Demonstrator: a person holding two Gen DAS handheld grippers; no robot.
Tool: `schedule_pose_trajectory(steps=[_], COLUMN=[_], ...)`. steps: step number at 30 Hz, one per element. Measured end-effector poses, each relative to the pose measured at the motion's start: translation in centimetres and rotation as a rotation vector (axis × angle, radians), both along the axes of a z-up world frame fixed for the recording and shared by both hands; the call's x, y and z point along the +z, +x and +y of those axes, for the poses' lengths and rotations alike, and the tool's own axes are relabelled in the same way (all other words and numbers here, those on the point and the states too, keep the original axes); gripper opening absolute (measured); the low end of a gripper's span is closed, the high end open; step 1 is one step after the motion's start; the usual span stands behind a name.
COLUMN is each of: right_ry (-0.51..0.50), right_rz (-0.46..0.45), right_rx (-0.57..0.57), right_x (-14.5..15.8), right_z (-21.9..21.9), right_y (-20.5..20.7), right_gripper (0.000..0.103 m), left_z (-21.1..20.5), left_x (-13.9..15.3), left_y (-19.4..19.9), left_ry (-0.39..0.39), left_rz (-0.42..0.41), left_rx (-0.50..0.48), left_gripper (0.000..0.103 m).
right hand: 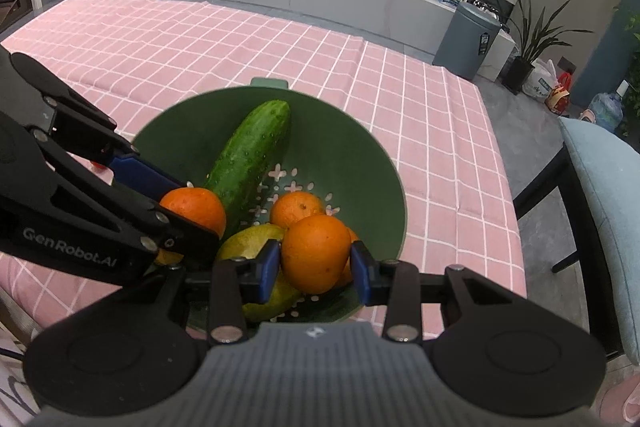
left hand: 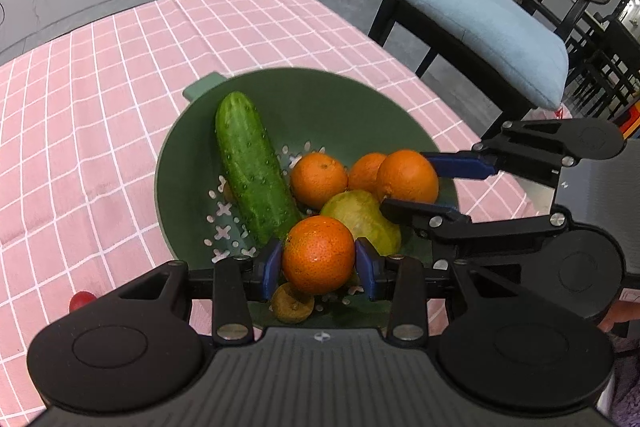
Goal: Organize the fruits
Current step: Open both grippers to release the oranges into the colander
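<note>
Left gripper [left hand: 319,263] pinches near orange [left hand: 318,254], right gripper [right hand: 315,265] pinches second orange [right hand: 315,251]; both inside colander [left hand: 340,99], likely sorting from cucumber [left hand: 254,167]; pad contact partly hidden.

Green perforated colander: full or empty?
Partly full: the green perforated colander holds a cucumber, oranges and a yellow-green fruit.

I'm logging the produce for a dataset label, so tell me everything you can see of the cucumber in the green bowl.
The cucumber is one whole, uncut piece, dark green with a bumpy, slightly glossy skin and rounded ends. It lies slanted inside the green colander bowl, its upper end leaning on the wall near the bowl's handle and its lower end down on the perforated bottom. An orange sits right beside it, seemingly touching. Neither gripper holds it.
</note>
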State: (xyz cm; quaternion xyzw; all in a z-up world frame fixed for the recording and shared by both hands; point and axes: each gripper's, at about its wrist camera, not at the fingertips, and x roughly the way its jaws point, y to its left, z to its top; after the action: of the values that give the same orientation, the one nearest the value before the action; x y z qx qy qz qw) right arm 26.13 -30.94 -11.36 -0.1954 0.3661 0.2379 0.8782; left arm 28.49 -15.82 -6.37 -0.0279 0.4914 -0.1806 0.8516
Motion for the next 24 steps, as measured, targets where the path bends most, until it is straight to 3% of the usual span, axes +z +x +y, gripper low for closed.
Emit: schedule_pose_trajectory(steps=[14,16,24], right_ry=[-0.021,-0.026,-0.026], right_rz=[-0.019,-0.028,-0.089], right_rx=[0.000,-0.005,-0.027], right_x=[0.1,0.3,2.1], right_z=[0.1,0.0,0.2], right_y=[-0.2,-0.3,-1.5], right_gripper=[0.038,0.049,0.062], left_z=[0.0,0.1,0.4], left_x=[0.0,0.4,3.1], left_y=[-0.1,-0.3,-1.8], left_ry=[0.006,0.014,0.066], left_rz=[0.000,-0.014,-0.107], left_rx=[0.018,0.032,0.056], left_gripper=[0.047,0.049,0.054])
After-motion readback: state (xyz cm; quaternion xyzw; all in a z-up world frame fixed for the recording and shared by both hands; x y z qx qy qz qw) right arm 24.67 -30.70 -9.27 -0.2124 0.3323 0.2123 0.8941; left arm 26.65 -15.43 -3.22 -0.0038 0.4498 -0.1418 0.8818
